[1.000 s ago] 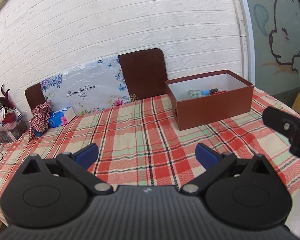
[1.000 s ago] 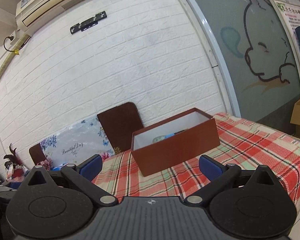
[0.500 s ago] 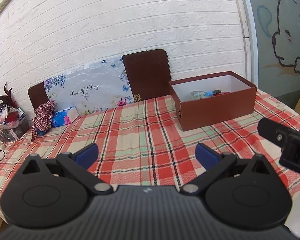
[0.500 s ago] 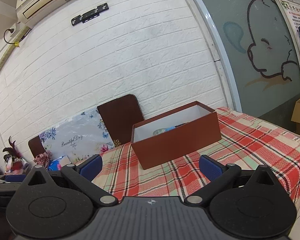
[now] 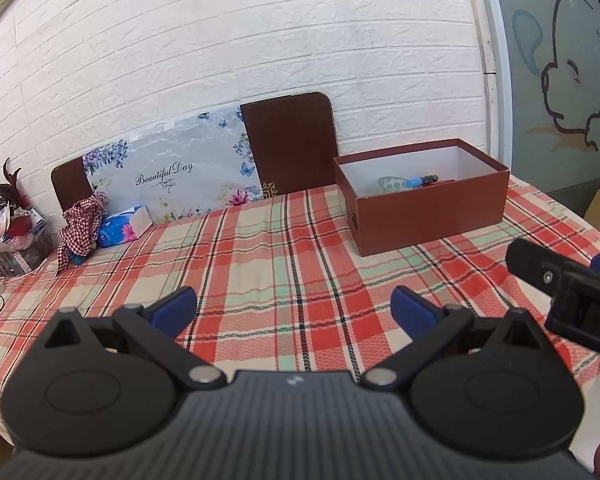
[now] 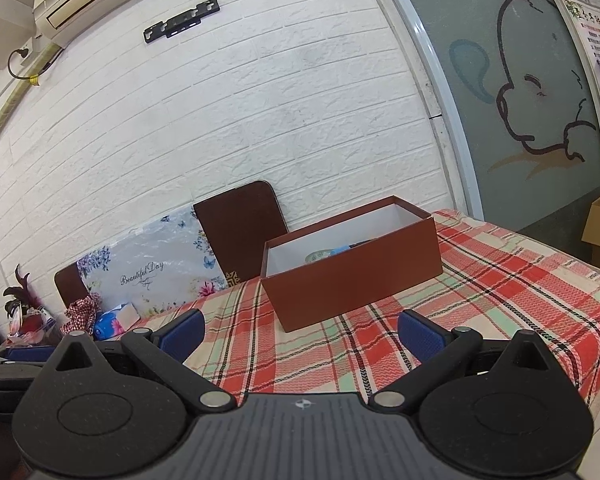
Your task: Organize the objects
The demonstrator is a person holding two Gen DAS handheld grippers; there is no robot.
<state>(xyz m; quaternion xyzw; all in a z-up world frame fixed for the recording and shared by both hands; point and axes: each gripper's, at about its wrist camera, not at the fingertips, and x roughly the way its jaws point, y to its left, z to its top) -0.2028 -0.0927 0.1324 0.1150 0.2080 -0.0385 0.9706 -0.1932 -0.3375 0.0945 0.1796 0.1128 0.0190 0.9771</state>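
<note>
Both grippers are hovering with jaws spread wide and gripping nothing: the left gripper (image 5: 294, 306) over the plaid surface (image 5: 260, 264), the right gripper (image 6: 300, 332) beside it. Ahead, the open brown box (image 5: 428, 212) is sitting on the cloth, holding a patterned item (image 5: 392, 185) and a blue-handled tool (image 5: 422, 180).

Brown box (image 5: 428, 208), rectangular, lidless, white inside, sits upright on plaid tablecloth (image 5: 284, 264), toward far right part of table, long side facing cameras, slightly angled. Inside, near back wall: pale patterned rounded item (image 5: 392, 185), partly hidden by front wall; blue-handled tool (image 5: 420, 180) lying flat beside it, touching or overlapping; thin red piece (image 5: 444, 181) next to tool, too small to identify.
</note>
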